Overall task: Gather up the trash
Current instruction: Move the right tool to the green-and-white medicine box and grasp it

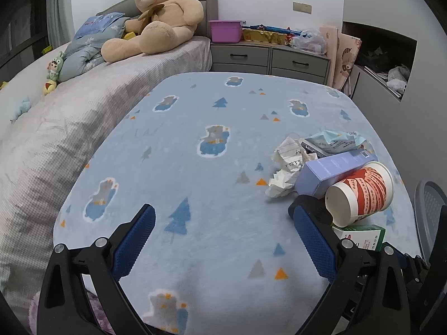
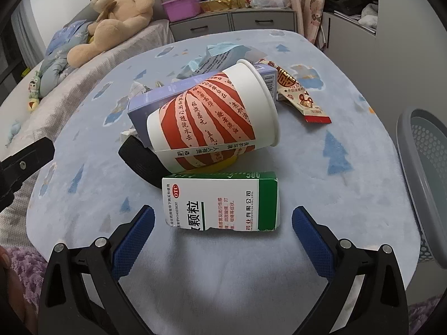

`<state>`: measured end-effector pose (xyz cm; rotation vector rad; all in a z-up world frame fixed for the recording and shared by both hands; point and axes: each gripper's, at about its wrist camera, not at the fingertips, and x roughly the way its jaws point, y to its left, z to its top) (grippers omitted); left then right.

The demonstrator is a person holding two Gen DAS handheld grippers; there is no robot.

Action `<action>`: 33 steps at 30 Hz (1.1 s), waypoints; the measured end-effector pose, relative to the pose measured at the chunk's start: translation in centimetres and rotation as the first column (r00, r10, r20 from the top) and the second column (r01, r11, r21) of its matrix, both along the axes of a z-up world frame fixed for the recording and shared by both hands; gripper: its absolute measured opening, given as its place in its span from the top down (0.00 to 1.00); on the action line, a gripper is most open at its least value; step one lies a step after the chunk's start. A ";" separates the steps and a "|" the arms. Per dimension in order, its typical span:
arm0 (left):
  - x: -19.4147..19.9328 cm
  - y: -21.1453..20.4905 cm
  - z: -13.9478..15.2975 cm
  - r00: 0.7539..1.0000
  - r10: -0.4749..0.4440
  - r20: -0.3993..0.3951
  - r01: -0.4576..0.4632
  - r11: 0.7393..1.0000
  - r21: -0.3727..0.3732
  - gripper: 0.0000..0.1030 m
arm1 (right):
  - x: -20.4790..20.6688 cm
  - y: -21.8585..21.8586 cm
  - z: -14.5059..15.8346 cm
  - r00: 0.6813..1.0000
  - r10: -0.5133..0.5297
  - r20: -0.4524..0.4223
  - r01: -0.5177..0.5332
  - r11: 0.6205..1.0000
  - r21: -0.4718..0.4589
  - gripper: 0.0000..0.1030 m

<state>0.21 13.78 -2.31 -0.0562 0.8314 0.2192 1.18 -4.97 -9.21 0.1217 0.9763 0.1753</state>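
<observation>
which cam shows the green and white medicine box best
The right wrist view: the green and white medicine box lies whole and close ahead of the open right claw, printed face readable. In the left wrist view only a corner of it shows, behind a finger of the left claw and under the paper cup.

Green-white medicine box: "OTC", "颗粒"; paper cup: "人人有责"

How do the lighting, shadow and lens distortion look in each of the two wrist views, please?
Left wrist: soft even light, table edges bowed by the fisheye, dark corners. Right wrist: sharp print on the green-and-white box, a soft shadow on the cloth between the open right gripper fingers, basket stretched at the edge.
</observation>
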 end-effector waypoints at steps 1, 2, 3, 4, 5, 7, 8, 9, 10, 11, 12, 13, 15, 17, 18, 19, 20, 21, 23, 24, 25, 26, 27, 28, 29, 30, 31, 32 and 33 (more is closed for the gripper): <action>0.0 0.1 0.0 1.000 0.001 -0.001 -0.001 1.000 -0.002 0.08 | 0.1 -0.1 -0.2 1.000 -0.007 -0.004 0.007 1.000 -0.003 0.06; 0.0 0.1 -0.1 1.000 0.002 -0.002 -0.002 1.000 -0.003 0.08 | 0.3 -0.1 -0.2 1.000 -0.011 -0.008 0.011 1.000 -0.004 0.06; 0.1 0.2 -0.2 1.000 0.003 -0.004 -0.003 1.000 -0.003 0.08 | 0.4 -0.1 -0.3 1.000 -0.014 -0.012 0.014 1.000 -0.003 0.06; 0.1 0.3 -0.2 1.000 0.004 -0.005 -0.004 1.000 -0.005 0.08 | 0.5 -0.3 -0.5 1.000 -0.019 -0.015 0.019 1.000 -0.001 0.06; 0.1 0.4 -0.3 1.000 0.004 -0.005 -0.004 1.000 -0.008 0.08 | 0.6 -0.3 -0.5 1.000 -0.024 -0.016 0.024 1.000 -0.003 0.06; 0.0 0.5 -0.3 1.000 0.006 -0.004 -0.006 1.000 -0.010 0.08 | 0.8 -0.5 -0.7 1.000 -0.028 -0.014 0.028 1.000 0.001 0.06; 0.0 0.5 -0.3 1.000 0.008 -0.005 -0.008 1.000 -0.011 0.08 | 0.8 -0.4 -0.7 1.000 -0.029 -0.011 0.029 1.000 0.000 0.06; 0.0 0.6 -0.4 1.000 0.009 -0.006 -0.009 1.000 -0.013 0.08 | 0.8 -0.5 -0.6 1.000 -0.031 -0.004 0.031 1.000 -0.005 0.06; 0.0 0.6 -0.4 1.000 0.009 -0.007 -0.009 1.000 -0.015 0.08 | 0.9 -0.4 -0.6 1.000 -0.031 0.001 0.031 0.999 -0.011 0.07; 0.0 0.7 -0.4 1.000 0.009 -0.008 -0.009 1.000 -0.016 0.08 | 1.0 -0.2 -0.5 1.000 -0.029 0.005 0.029 0.999 -0.016 0.07; 0.0 0.7 -0.4 1.000 0.008 -0.008 -0.008 1.000 -0.017 0.08 | 0.9 -0.2 -0.5 1.000 -0.027 0.008 0.027 0.999 -0.018 0.08; 0.0 0.7 -0.4 1.000 0.008 -0.007 -0.008 1.000 -0.018 0.08 | 0.9 -0.2 -0.4 1.000 -0.022 0.012 0.022 1.000 -0.014 0.11; 0.0 0.7 -0.4 1.000 0.007 -0.007 -0.007 1.000 -0.019 0.08 | 0.9 -0.1 -0.2 1.000 -0.009 0.014 0.009 1.000 -0.001 0.19; 0.0 0.8 -0.5 1.000 0.006 -0.009 -0.006 1.000 -0.024 0.08 | 0.7 0.0 -0.1 1.000 -0.006 0.023 0.006 1.000 -0.005 0.20; 0.0 0.8 -0.5 1.000 0.006 -0.009 -0.006 1.000 -0.028 0.08 | 0.6 0.0 0.0 1.000 -0.005 0.026 0.005 1.000 -0.006 0.21; -0.1 0.9 -0.5 1.000 0.007 -0.009 -0.007 1.000 -0.030 0.08 | 0.5 0.0 0.0 1.000 -0.005 0.027 0.005 1.000 -0.003 0.21; -0.1 1.0 -0.5 1.000 0.007 -0.008 -0.007 0.999 -0.032 0.08 | 0.5 -0.1 0.1 1.000 -0.007 0.027 0.007 1.000 0.003 0.21; -0.1 1.0 -0.5 1.000 0.006 -0.007 -0.007 0.999 -0.034 0.08 | 0.4 -0.1 0.2 1.000 -0.009 0.028 0.008 1.000 0.008 0.21; -0.2 0.9 -0.4 1.000 0.005 -0.005 -0.005 0.999 -0.034 0.08 | 0.3 -0.3 0.4 1.000 -0.010 0.028 0.010 1.000 0.013 0.21; -0.2 0.9 -0.4 1.000 0.003 -0.003 -0.003 0.999 -0.034 0.08 | 0.2 -0.3 0.5 1.000 -0.009 0.028 0.009 1.000 0.013 0.21; -0.3 0.8 -0.3 1.000 0.000 -0.002 0.000 0.999 -0.035 0.08 | 0.1 -0.4 0.5 1.000 -0.009 0.027 0.008 1.000 0.013 0.21; -0.4 0.8 -0.3 1.000 -0.002 0.000 0.002 0.999 -0.034 0.08 | 0.0 -0.4 0.6 1.000 -0.008 0.025 0.008 1.000 0.014 0.21; -0.5 0.7 -0.2 1.000 -0.004 0.002 0.004 0.999 -0.035 0.08 | -0.2 -0.5 0.7 1.000 -0.007 0.024 0.007 1.000 0.015 0.21; -0.6 0.6 -0.2 1.000 -0.006 0.003 0.006 0.999 -0.035 0.08 | -0.3 -0.6 0.8 1.000 -0.005 0.022 0.005 1.000 0.015 0.21; -0.6 0.5 -0.1 1.000 -0.009 0.004 0.009 0.999 -0.037 0.08 | -0.5 -0.7 0.8 1.000 -0.003 0.021 0.003 1.000 0.014 0.21; -0.7 0.4 -0.1 1.000 -0.013 0.006 0.013 0.999 -0.039 0.08 | -0.7 -0.7 0.9 1.000 -0.002 0.021 0.002 1.000 0.013 0.21; -0.8 0.2 0.0 1.000 -0.016 0.007 0.016 0.999 -0.040 0.08 | -0.9 -0.9 1.0 1.000 -0.002 0.021 0.002 1.000 0.013 0.21; -0.8 0.1 0.0 1.000 -0.020 0.008 0.020 0.999 -0.041 0.08 | -1.1 -1.0 1.1 1.000 -0.001 0.021 0.001 1.000 0.014 0.21; -0.9 -0.1 0.1 1.000 -0.025 0.009 0.025 0.999 -0.040 0.08 | -1.3 -1.1 1.2 1.000 -0.001 0.021 0.001 1.000 0.015 0.21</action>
